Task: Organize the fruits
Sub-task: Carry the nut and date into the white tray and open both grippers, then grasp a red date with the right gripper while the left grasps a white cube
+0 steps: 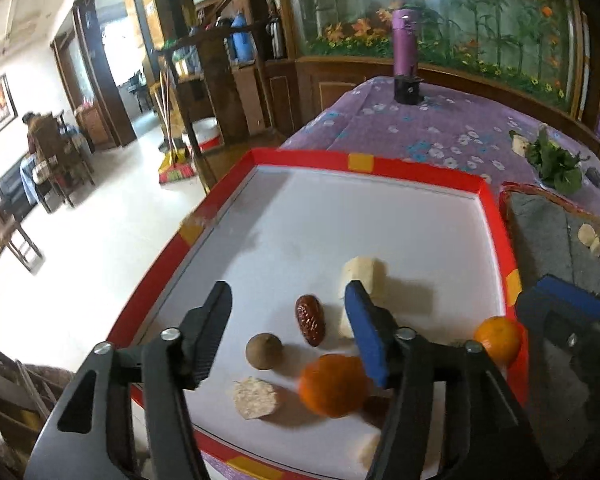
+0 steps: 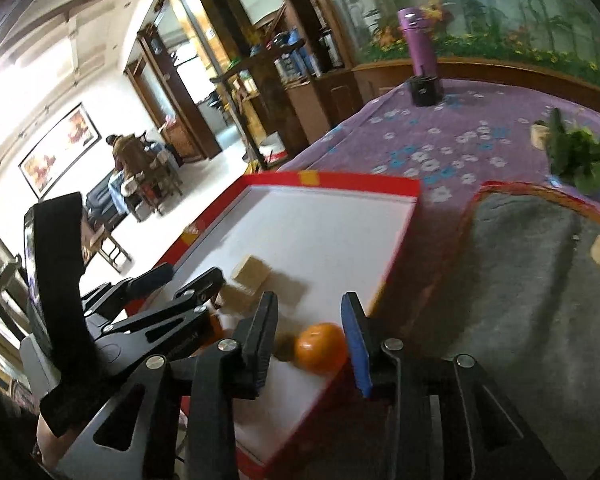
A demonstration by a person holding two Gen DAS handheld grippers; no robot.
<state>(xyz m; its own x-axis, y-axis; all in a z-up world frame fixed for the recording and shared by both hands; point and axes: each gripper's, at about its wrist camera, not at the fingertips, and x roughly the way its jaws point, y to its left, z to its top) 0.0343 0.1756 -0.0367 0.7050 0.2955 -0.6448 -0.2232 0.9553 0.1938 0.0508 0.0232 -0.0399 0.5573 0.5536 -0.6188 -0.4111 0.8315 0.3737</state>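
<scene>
Fruit lies in a red-rimmed white tray (image 1: 490, 216) on the purple floral cloth (image 1: 428, 132): a blurred orange (image 1: 332, 386), a wrinkled dark-red date (image 1: 310, 320), a brown round fruit (image 1: 263, 351), pale peeled chunks (image 1: 363, 276). The left gripper (image 1: 290, 332) stands open over them, gripping nothing. The right gripper (image 2: 310, 340) brackets a second orange (image 2: 320, 346) at the tray's edge, its pads apart from it. No writing is legible.

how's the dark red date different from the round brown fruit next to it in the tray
The date is long, oval, glossy dark red and wrinkled; the brown fruit is round, dull and olive-brown, with a smoother skin. The date lies lengthwise, farther into the tray than the brown fruit. Both are small, lie loose on the white floor, and neither is gripped.
</scene>
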